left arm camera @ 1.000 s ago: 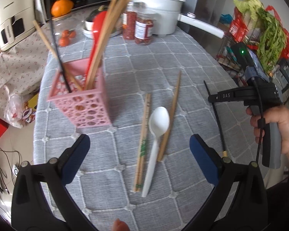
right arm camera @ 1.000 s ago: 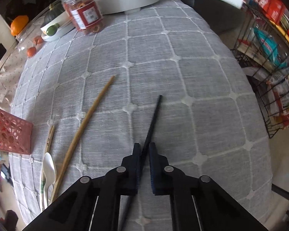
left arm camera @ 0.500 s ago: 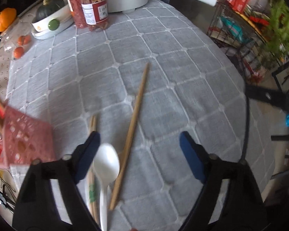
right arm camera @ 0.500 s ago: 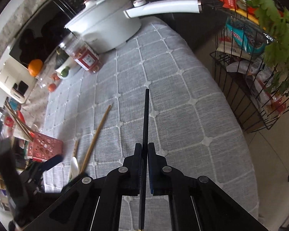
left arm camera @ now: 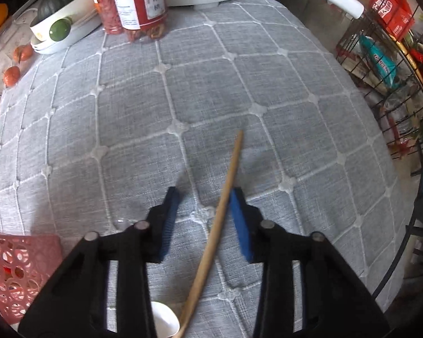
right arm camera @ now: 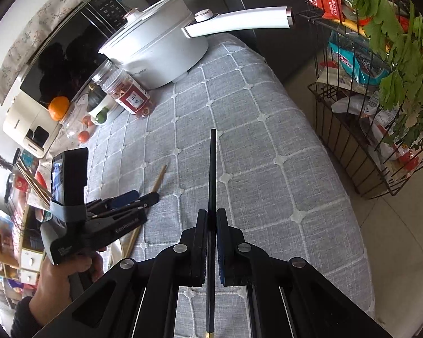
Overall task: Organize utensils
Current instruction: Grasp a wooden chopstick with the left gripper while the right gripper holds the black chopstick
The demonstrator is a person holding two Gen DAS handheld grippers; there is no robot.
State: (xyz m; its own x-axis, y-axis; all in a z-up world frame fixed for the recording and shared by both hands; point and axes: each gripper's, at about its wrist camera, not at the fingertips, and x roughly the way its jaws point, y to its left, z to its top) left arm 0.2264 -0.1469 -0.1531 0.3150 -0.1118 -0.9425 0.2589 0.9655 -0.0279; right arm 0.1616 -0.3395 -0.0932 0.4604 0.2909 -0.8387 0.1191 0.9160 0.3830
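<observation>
The worktop point(left arm camera: 211, 90) under its grey quilted cloth lies bare toward the far jars and right edge, where a wire rack point(right arm camera: 352, 129) stands close. The left claw point(left arm camera: 204, 219), wide a second ago, is closing around the wooden chopstick point(left arm camera: 228, 180), one pad touching. The right claw point(right arm camera: 211, 219) has lifted the black chopstick point(right arm camera: 212, 169), clamped tight.

Black plastic left tongs point(left arm camera: 204, 194) and right tongs point(right arm camera: 212, 214), each with blue pads and silver pivot screws; a dark sleeve point(right arm camera: 21, 314) covers the person's left wrist.
</observation>
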